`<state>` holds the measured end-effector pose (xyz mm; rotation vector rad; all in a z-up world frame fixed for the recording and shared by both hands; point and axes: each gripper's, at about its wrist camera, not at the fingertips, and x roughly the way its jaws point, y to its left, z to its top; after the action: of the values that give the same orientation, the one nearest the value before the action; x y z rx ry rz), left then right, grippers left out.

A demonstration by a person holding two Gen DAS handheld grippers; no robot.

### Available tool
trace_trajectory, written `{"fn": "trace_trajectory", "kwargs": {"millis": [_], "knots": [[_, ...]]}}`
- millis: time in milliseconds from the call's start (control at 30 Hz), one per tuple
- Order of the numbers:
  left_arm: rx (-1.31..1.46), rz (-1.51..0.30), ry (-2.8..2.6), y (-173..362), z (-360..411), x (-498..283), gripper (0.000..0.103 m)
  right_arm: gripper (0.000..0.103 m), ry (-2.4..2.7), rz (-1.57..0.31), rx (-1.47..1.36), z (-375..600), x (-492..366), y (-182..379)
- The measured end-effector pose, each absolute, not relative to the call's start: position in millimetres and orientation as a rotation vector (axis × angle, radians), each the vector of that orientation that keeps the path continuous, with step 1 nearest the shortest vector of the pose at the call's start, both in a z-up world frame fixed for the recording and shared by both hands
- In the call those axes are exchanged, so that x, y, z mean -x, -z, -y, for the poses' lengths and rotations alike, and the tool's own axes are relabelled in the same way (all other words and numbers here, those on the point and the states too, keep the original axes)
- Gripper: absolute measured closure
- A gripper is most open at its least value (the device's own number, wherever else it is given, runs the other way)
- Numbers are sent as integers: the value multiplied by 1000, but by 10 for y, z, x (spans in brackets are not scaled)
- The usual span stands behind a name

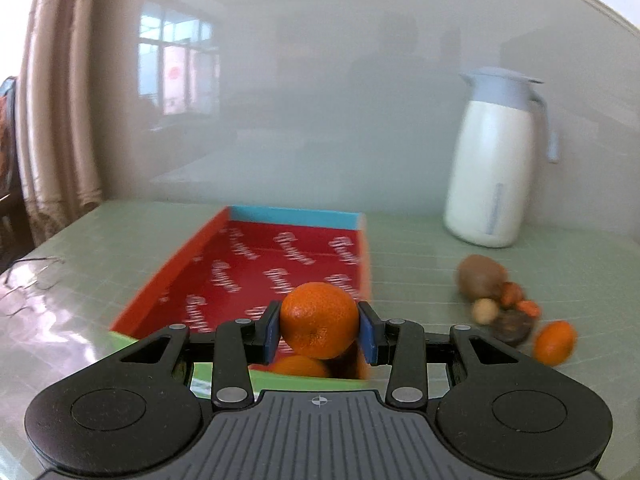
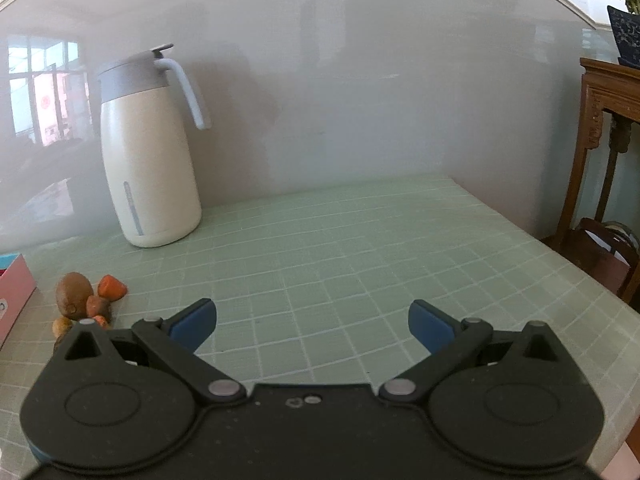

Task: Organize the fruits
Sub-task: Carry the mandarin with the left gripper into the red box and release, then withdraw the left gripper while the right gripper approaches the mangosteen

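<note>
Across the lower half of both wrist views, a pale green gridded table covering [image 2: 360, 240] is spreading out to a glossy grey wall that is reflecting a window at upper left; a beige curtain [image 1: 56, 120] is hanging along the left edge of the left view, and a carved wooden stand [image 2: 604, 128] is standing at the right edge of the right view. White thermal jug with grey lid [image 1: 496, 160] is standing upright at right of centre in the left view, against the wall. Red printed box [image 1: 256, 264], with a blue far wall and a green near rim, is lying open at centre, its long axis running from the bottom of the frame away toward the wall. Left gripper [image 1: 320, 326] is hovering over the near end of that box, pointing gently downward, its blue pads clenched on an orange mandarin [image 1: 319, 320] at its sides; the fruit is round, so no long axis is showing. Second orange fruit [image 1: 298, 366] is lying in the box just beneath. Loose pile at right of the box: a brown kiwi [image 1: 480, 282], small reddish and tan pieces, and another mandarin [image 1: 554, 342], all blurred. Right gripper [image 2: 312, 326] is hanging over bare table, tilted slightly down, jaws spread wide and released, gripping nothing.
</note>
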<state>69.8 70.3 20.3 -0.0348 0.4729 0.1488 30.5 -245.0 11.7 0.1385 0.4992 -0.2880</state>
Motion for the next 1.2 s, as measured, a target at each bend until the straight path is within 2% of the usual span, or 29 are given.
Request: {"fn": "trace_trajectory", "kwargs": {"millis": [333,633,667,700,767,933,1067,1200], "knots": [[75,-499,-239,-48,-1110,-829,63,0,289,-513,-116,2361,-395,-58],[45,-495,-278,17,-1027,-914,63,0,293,-531,-94,2362,-437,2],[48,-491,-275,12,-1024,-910,57,0,295,-533,-93,2364,-440,5],[48,-489,-271,10,-1019,-900,38,0,296,-535,-94,2367,-441,7],[34,-470,-288,-5,-997,-863,21,0,297,-535,-96,2378,-439,10],[23,-456,-291,-38,-1001,-814,19,0,294,-532,-104,2376,-433,5],[0,-429,-317,-74,-1015,-754,3,0,290,-530,-107,2355,-426,-1],[-8,-417,-326,-104,-1045,-709,0,0,293,-527,-112,2361,-420,-7]]}}
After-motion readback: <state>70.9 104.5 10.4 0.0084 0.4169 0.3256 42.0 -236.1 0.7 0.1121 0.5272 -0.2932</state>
